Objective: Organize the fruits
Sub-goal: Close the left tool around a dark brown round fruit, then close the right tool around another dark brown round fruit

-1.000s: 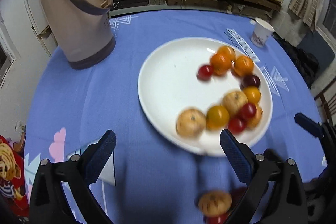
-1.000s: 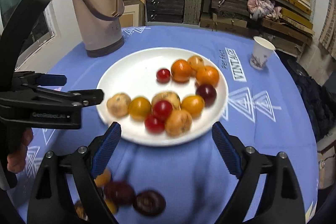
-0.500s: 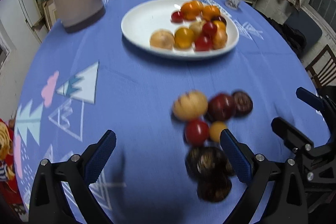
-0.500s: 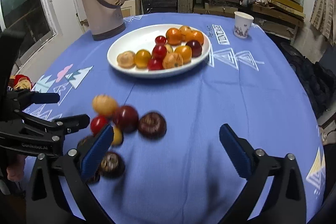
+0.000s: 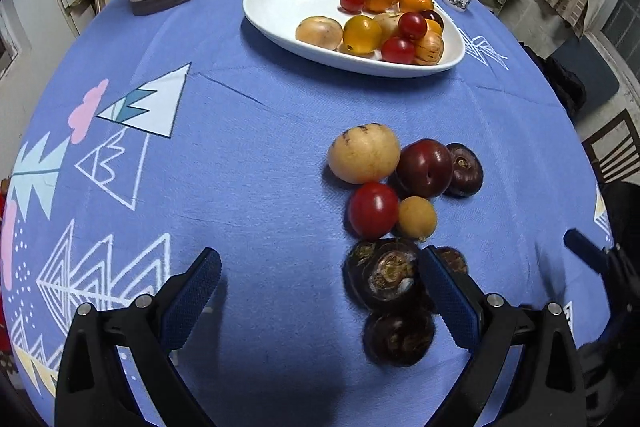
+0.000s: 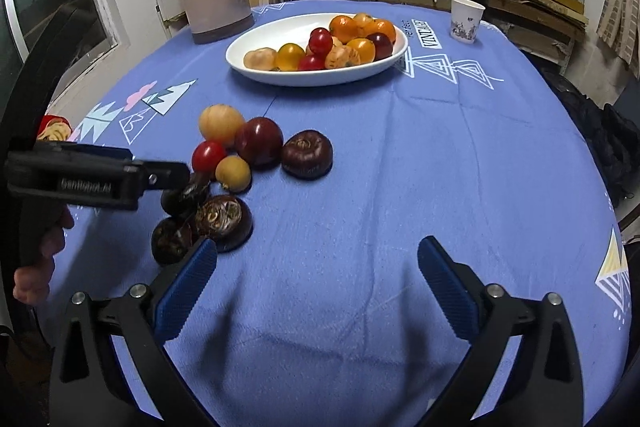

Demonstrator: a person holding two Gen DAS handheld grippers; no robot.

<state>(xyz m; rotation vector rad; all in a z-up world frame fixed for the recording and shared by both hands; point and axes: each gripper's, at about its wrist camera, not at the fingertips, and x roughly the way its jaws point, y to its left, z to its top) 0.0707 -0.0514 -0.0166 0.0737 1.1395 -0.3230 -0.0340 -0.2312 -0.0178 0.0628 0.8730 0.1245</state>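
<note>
Loose fruits (image 5: 400, 195) clustered on blue worktop (image 5: 248, 155), well short of white plate (image 5: 280, 3) holding more fruit. My left tool (image 5: 320, 277) released, empty. Right tool (image 6: 318, 267) just opened wide, empty.

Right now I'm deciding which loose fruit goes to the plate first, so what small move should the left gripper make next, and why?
Probably ease the left gripper toward its right finger, centring its open fingers on the dark brown fruit. That fruit lies nearest, just inside the right finger. Then close and carry it to the white plate.
</note>
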